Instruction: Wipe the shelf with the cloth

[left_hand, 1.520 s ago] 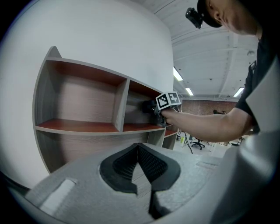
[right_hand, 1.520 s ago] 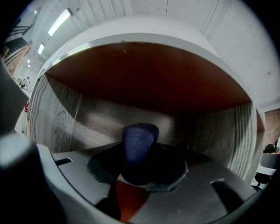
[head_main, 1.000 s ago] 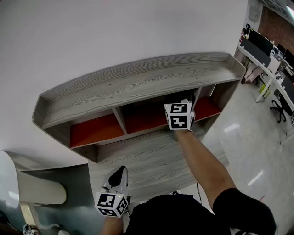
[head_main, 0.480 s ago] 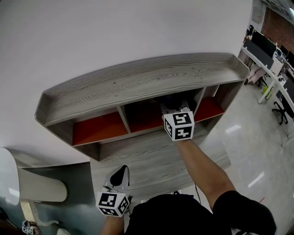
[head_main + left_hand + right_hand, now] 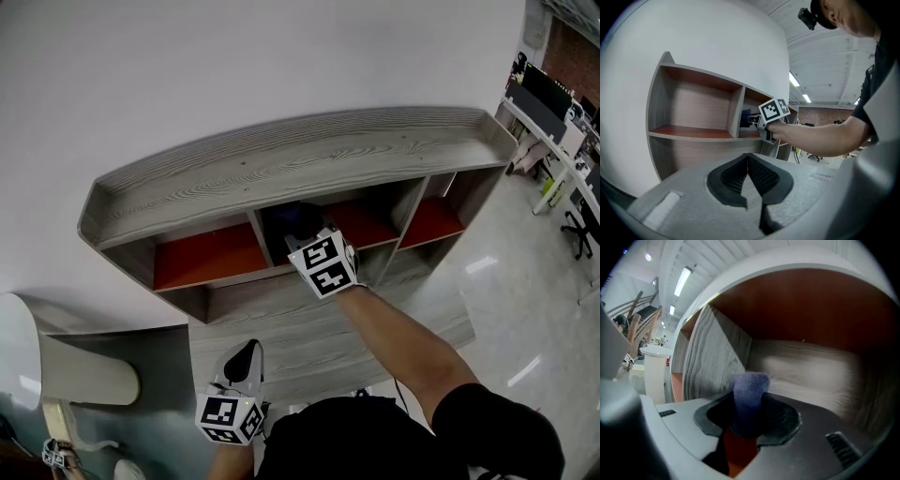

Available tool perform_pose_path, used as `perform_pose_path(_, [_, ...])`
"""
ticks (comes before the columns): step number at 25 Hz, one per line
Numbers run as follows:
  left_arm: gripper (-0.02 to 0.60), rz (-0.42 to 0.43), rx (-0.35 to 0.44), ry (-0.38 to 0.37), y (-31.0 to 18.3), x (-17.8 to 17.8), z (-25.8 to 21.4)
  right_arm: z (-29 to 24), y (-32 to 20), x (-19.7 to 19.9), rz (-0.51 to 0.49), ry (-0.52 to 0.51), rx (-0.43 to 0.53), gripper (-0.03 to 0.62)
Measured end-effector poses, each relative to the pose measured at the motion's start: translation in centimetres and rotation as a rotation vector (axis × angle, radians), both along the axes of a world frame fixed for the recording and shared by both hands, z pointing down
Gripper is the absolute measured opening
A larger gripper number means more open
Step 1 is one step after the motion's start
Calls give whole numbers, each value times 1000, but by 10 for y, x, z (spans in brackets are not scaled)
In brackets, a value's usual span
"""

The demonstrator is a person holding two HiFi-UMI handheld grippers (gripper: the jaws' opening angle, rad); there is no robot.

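the shelf (image 5: pixel 281 169) stands against the wall (image 5: pixel 234 66). the right gripper (image 5: pixel 302 234) is inside its middle compartment, near the left divider (image 5: pixel 256 232), with the cloth (image 5: pixel 749 394) between its jaws. the left gripper (image 5: pixel 244 354) sits low before the shelf, left of the right one and well apart.

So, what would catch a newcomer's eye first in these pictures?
The grey shelf with red compartment floors fills the middle of the head view. The right gripper reaches into its middle compartment, near the left divider, shut on a blue cloth. The left gripper hangs low in front of the shelf, shut and empty.
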State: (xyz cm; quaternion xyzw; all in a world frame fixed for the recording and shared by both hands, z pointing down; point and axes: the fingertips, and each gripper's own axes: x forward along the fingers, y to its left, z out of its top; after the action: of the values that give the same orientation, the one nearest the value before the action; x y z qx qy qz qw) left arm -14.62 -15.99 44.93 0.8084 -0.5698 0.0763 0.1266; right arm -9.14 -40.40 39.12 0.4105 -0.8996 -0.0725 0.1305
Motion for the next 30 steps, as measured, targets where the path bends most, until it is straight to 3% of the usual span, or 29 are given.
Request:
perform_pose_path(16, [11, -70, -6, 16, 14, -19, 4, 17, -20, -24, 20, 106, -48, 158])
perform_pose_path(30, [9, -17, -10, 17, 4, -3, 7, 21, -33, 12, 102, 120, -53, 158])
